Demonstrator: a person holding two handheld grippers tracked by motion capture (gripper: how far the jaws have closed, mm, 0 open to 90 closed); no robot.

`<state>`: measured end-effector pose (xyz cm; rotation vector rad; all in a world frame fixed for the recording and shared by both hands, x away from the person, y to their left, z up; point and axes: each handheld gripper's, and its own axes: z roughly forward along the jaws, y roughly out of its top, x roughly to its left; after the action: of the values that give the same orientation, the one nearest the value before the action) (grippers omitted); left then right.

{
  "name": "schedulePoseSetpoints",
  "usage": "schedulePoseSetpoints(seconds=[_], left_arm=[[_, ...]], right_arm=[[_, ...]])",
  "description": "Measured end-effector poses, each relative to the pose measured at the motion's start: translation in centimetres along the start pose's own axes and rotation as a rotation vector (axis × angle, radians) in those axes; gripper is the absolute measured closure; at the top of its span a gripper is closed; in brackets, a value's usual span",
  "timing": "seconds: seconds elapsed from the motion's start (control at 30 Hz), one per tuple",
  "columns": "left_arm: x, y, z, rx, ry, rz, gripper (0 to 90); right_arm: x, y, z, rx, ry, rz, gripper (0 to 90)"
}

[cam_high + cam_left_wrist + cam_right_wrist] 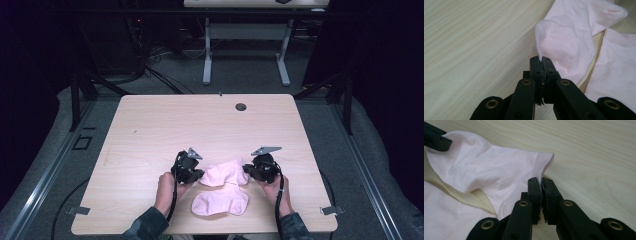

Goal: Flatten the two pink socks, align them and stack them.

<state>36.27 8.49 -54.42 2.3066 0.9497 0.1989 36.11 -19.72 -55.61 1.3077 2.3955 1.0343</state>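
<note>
My left gripper [541, 60] is pinched tight on one end of the far sock [226, 172], a thin fold of pink cloth sticking up between the pads. My right gripper [541, 181] is clamped the same way on the other end, right by the ribbed cuff edge. I hold both ends so that, I'd judge, I can lift the sock and stretch it flat, or lay it over its mate. It sags crumpled between the two grips, its middle resting on the table [150, 130].

The near sock [220, 202] lies flat just below, closer to me, its upper edge touching or nearly touching the held one; I can't tell which.

Both socks sit near my edge of the table, between my hands. Beyond them the wood is bare up to the cable hole [241, 107] near the far edge, so I have plenty of room to lift and pull forward or sideways. Toward me there's little margin before the table ends.
</note>
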Motion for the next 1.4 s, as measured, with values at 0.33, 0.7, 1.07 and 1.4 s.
schedulePoseSetpoints(seconds=[0.33, 0.7, 1.07, 1.4], left_arm=[[-1.0, 0.2, -4.4, -0.067, -0.041, -0.003, 89.5], [-2.0, -2.4, -6.4, -0.021, -0.111, -0.036, 89.5], [-2.8, -4.8, -6.4, 0.027, -0.193, -0.084, 89.4], [-3.0, -6.5, -3.4, 0.102, -0.152, -0.081, 89.2]], right_arm=[[1.5, 1.5, -4.3, -0.062, 0.026, -0.027, 85.6], [4.0, 0.2, -6.7, -0.004, 0.104, -0.045, 85.4], [5.0, -1.7, -6.7, 0.053, 0.159, -0.042, 85.2], [5.0, -3.6, -3.0, 0.136, 0.111, -0.079, 84.3]])
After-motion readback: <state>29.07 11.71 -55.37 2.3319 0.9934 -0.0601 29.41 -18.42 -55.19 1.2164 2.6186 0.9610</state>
